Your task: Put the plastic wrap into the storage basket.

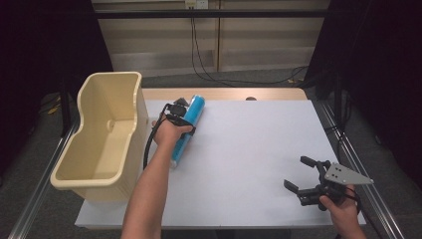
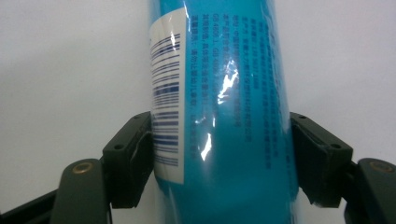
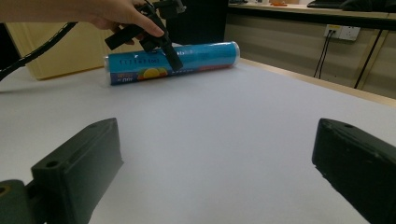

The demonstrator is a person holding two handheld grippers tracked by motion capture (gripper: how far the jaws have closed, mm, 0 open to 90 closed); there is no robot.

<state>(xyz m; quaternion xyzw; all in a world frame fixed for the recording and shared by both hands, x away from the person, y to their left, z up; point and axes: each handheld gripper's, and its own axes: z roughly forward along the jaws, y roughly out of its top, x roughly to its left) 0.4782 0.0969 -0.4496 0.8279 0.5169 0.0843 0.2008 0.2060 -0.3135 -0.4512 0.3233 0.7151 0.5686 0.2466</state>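
The blue tube (image 1: 189,127) lay flat on the table (image 1: 259,149) just right of the bin (image 1: 107,134), the left gripper (image 2: 219,158) straddling it with jaws at its sides, grip uncertain, the right gripper (image 1: 306,177) gaping idle near right, lifting and binning undone.

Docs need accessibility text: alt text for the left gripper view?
A blue tube with a white barcode label lies on the white table between the left gripper's two black jaws, which stand at its two sides; whether the pads press on it cannot be told.
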